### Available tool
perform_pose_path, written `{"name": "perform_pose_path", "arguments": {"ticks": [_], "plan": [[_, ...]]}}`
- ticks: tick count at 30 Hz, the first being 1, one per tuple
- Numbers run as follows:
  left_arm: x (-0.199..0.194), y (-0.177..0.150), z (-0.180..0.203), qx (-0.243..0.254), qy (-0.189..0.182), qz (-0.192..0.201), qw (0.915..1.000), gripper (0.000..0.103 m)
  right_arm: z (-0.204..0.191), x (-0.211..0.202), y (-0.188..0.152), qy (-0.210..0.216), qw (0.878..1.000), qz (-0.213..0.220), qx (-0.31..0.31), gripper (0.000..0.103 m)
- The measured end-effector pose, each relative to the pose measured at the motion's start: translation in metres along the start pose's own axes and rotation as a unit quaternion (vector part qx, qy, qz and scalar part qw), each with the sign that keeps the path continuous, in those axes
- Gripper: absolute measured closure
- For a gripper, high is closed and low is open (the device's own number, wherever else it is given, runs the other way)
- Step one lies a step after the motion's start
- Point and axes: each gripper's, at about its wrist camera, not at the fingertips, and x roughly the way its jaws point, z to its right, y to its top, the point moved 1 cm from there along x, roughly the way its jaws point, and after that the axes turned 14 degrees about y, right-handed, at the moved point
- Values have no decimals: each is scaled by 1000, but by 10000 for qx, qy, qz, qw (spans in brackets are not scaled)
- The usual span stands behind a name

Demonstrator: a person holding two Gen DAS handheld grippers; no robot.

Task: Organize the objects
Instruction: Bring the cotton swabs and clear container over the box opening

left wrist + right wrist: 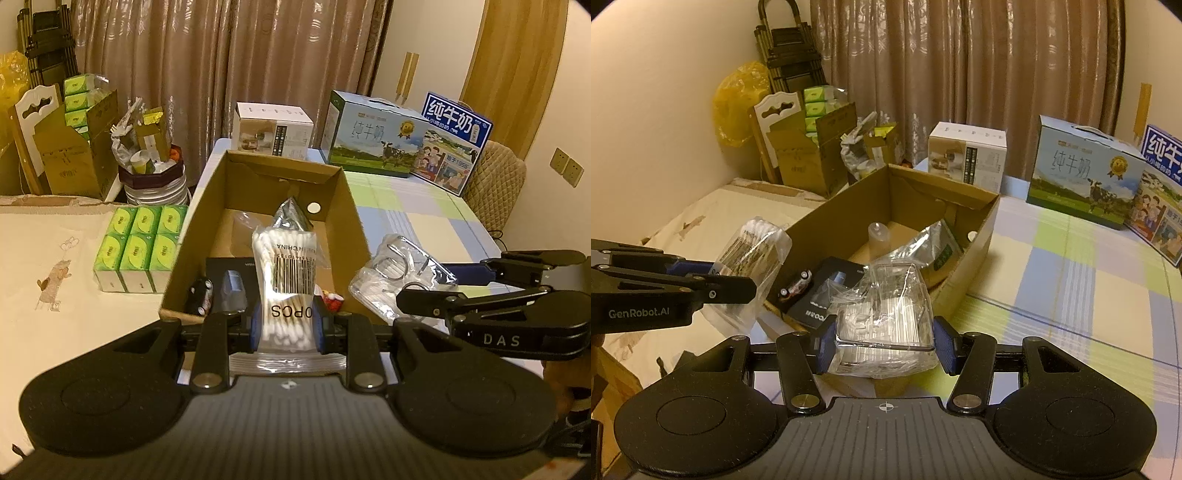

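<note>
My left gripper [287, 328] is shut on a clear bag of cotton swabs [286, 273], held upright just in front of an open cardboard box [345, 192]. In the right wrist view that same bag of cotton swabs [753, 247] hangs left of the cardboard box [975, 243]. My right gripper [884, 341] is shut on a clear plastic packet [882, 314] at the box's near right corner; in the left wrist view this clear packet [391, 271] sits right of the box. Inside lie a silver foil pouch [931, 243], a black card [827, 295], a toy car [796, 284] and a small clear bottle [878, 236].
Green tissue packs [138, 243] stand left of the box on a cream bedspread [44, 258]. Behind the box are a white carton [273, 127] and two milk cartons [373, 136] on a checked cloth [1071, 280]. A full bin [153, 173] and a chair with boxes [70, 147] stand at back left.
</note>
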Motion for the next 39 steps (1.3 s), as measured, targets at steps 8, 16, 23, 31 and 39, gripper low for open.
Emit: {"name": "perform_pose_path", "arguments": {"ticks": [8, 16, 23, 31, 39], "plan": [[18, 18, -6, 115, 66, -14, 9999, 81, 8, 18, 16, 28, 10000, 43, 26, 53], [45, 33, -6, 189, 84, -80, 9998, 81, 27, 34, 29, 9, 9999, 63, 132, 53], [62, 48, -6, 148, 59, -94, 9998, 81, 40, 46, 35, 23, 9998, 42, 215, 53], [77, 59, 1, 188, 156, -14, 9997, 36, 50, 52, 39, 3, 9995, 61, 303, 52], [79, 52, -2, 181, 203, -106, 9996, 38, 55, 51, 36, 5, 9992, 73, 395, 52]]}}
